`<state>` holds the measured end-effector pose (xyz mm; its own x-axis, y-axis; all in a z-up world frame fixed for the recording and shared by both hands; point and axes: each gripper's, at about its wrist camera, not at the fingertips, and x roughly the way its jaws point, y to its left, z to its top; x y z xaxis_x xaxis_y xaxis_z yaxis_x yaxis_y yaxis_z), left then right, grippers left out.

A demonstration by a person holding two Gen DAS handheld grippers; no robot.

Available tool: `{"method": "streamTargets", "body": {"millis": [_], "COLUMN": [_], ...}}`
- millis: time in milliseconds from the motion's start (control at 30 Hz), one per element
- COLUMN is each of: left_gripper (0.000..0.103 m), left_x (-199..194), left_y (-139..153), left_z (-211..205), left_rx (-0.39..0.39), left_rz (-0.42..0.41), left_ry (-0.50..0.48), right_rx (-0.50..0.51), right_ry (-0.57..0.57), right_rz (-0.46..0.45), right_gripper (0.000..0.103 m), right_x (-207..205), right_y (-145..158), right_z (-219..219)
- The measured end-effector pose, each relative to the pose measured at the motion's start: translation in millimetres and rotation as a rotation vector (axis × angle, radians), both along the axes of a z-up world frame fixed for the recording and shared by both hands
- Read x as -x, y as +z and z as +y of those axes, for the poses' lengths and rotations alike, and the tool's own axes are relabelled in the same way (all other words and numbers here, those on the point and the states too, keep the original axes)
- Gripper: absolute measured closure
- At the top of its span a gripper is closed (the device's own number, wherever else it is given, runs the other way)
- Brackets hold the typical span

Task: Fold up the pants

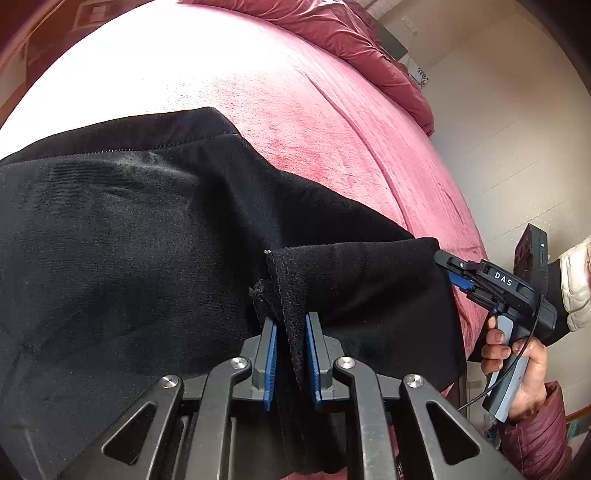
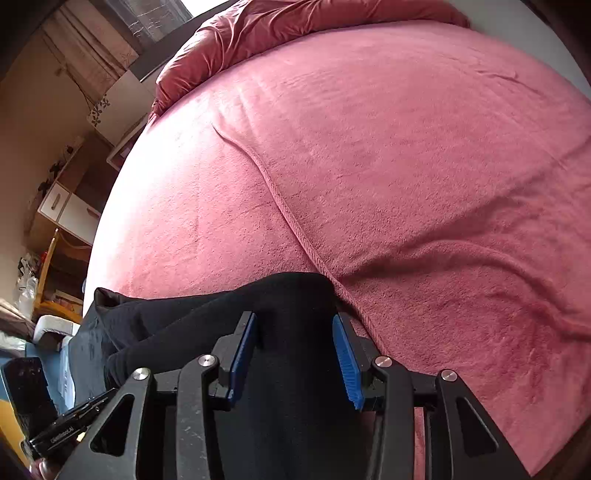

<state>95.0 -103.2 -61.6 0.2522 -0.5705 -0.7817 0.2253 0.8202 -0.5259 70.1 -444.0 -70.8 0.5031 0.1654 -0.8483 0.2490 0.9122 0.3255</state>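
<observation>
Black pants (image 1: 129, 229) lie spread on a pink bedspread (image 1: 314, 122). My left gripper (image 1: 290, 325) is shut on a folded edge of the pants near their hem, with black cloth hanging between the blue pads. In the left wrist view my right gripper (image 1: 448, 264) holds the far corner of the same edge at the right. In the right wrist view the right gripper (image 2: 295, 328) has black pants cloth (image 2: 291, 354) filling the gap between its blue pads; the jaws stand fairly wide around the bunched cloth.
A crumpled dark red duvet (image 2: 277, 29) lies at the head of the bed. A raised crease (image 2: 280, 199) runs across the bedspread. Wooden drawers (image 2: 70, 206) and clutter stand by the bed's left side. A hand (image 1: 517, 362) holds the right gripper's handle.
</observation>
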Motion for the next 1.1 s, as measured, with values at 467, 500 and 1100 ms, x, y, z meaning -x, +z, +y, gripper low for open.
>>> {"method": "streamTargets", "body": {"millis": [467,500,1100], "left_gripper": [0.076,0.076,0.076], "left_x": [30.5,34.7,62.9], "left_y": [47.9,50.0,55.3], "left_z": [14.9,8.5,37.7], "left_rx": [-0.211,-0.225,-0.282], "left_rz": [-0.179,-0.197,-0.262], "left_ry": [0.075,0.075,0.136], "right_rx": [0.144,0.133,0.159], "right_ry": [0.195,0.227,0.576], "right_rz": [-0.093,-0.087,-0.054], "right_gripper": [0.046,0.046,0.042], "right_x": [51.5,54.7,83.1], "right_y": [38.4,35.6,7.6], "right_z": [71.7,82.6,211.3]}}
